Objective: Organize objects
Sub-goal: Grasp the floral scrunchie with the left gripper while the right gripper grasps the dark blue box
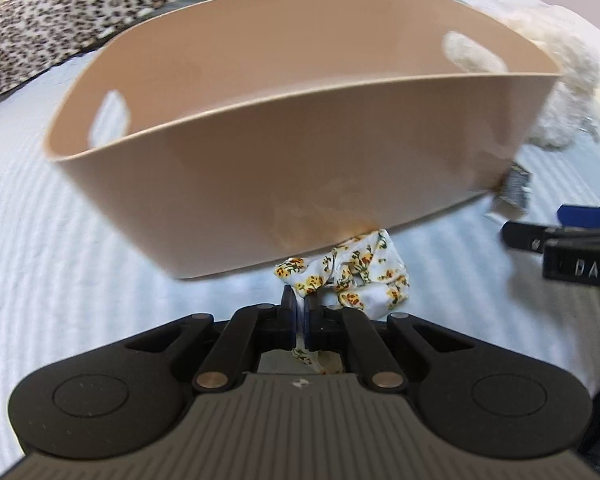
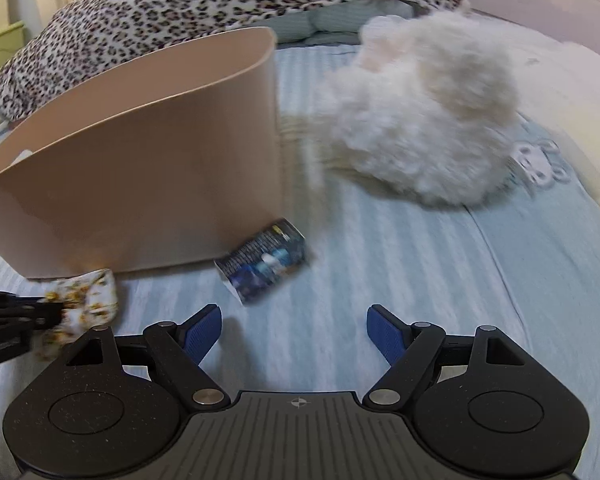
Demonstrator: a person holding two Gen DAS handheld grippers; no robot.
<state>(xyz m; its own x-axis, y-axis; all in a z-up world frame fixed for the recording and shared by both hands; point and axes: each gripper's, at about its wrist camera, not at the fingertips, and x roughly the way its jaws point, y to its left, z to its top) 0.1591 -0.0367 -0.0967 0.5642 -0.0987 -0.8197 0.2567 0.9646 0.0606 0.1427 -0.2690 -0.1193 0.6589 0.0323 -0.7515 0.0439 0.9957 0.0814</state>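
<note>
The left gripper [image 1: 300, 306] has its jaws clamped together on a fold of a floral cloth [image 1: 356, 276], white with small yellow and orange flowers, crumpled into a loose bundle on the bed. The cloth lies right against the foot of the near wall of a beige plastic basket [image 1: 284, 152], which has an oval handle cut-out at each end; what shows of its inside is bare, though part of the floor is hidden. The right gripper [image 2: 294, 330] hangs with its blue-padded jaws apart and nothing between them, above the pale striped bedspread [image 2: 380, 280]. Just ahead of it a small dark printed packet [image 2: 266, 266] lies by the basket's corner, and farther off sits a fluffy white plush [image 2: 420, 132]. Behind is a leopard-print blanket [image 2: 204, 4]. The tidying looks barely begun: the cloth is gripped but not yet lifted in, and the packet and plush wait outside.
</note>
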